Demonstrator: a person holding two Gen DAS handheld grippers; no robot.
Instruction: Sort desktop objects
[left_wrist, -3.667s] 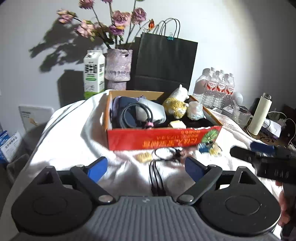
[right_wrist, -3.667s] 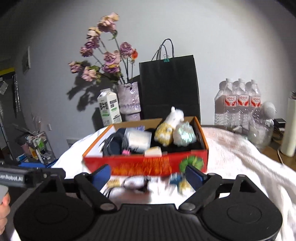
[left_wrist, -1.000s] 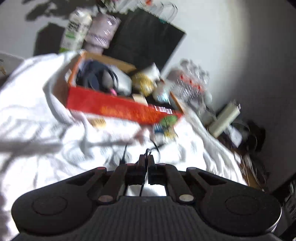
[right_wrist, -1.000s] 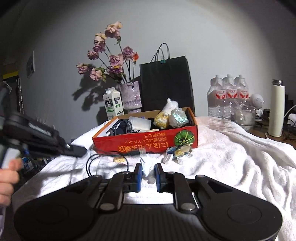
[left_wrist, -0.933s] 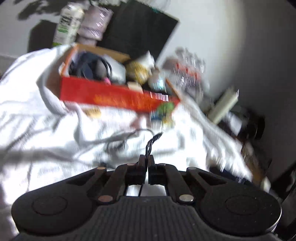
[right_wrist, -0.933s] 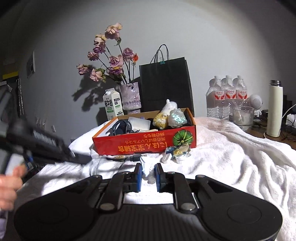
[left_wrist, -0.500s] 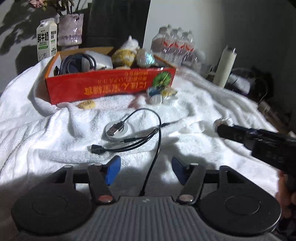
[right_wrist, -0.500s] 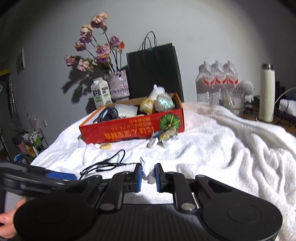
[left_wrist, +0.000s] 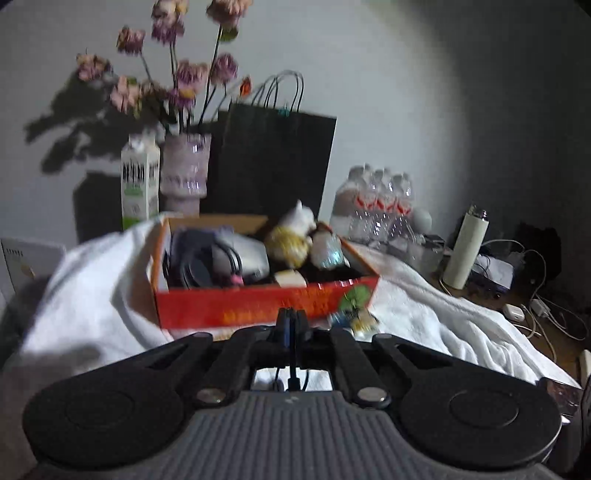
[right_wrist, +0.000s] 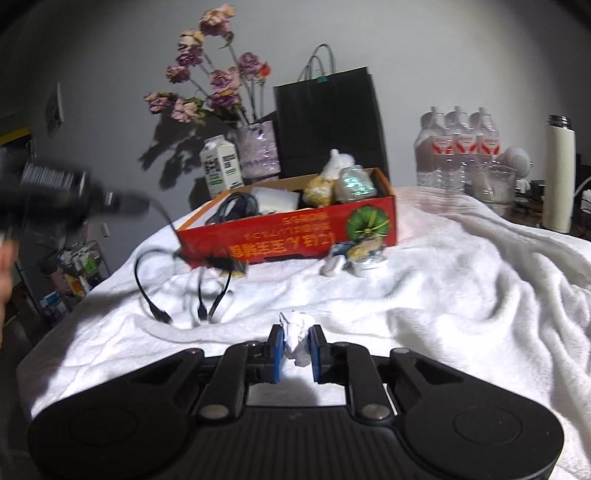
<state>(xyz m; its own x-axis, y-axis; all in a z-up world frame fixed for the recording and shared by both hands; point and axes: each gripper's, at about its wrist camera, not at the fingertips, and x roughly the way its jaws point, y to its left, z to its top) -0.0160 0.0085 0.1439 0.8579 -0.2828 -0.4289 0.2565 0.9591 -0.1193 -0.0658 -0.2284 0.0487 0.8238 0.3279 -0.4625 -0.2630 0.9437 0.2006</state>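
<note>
My left gripper (left_wrist: 291, 326) is shut on a black cable (left_wrist: 291, 373) and holds it lifted in front of the red cardboard box (left_wrist: 236, 308). In the right wrist view the left gripper (right_wrist: 142, 206) shows blurred at the left with the cable (right_wrist: 173, 273) hanging from it, its plugs near the white cloth. My right gripper (right_wrist: 295, 345) is shut on a crumpled white paper wad (right_wrist: 295, 338) above the cloth. The box (right_wrist: 295, 232) holds coiled cables, a white pouch and wrapped snacks.
Small packets and a round tin (right_wrist: 365, 264) lie by the box's front right corner. Behind stand a milk carton (right_wrist: 220, 168), flower vase (right_wrist: 257, 149), black paper bag (right_wrist: 328, 125), water bottles (right_wrist: 458, 147) and a white flask (right_wrist: 559, 179). White cloth (right_wrist: 461, 295) covers the table.
My left gripper was open over the cable lying on the cloth; it has shut on the cable and lifted it towards the box. My right gripper still holds the paper wad.
</note>
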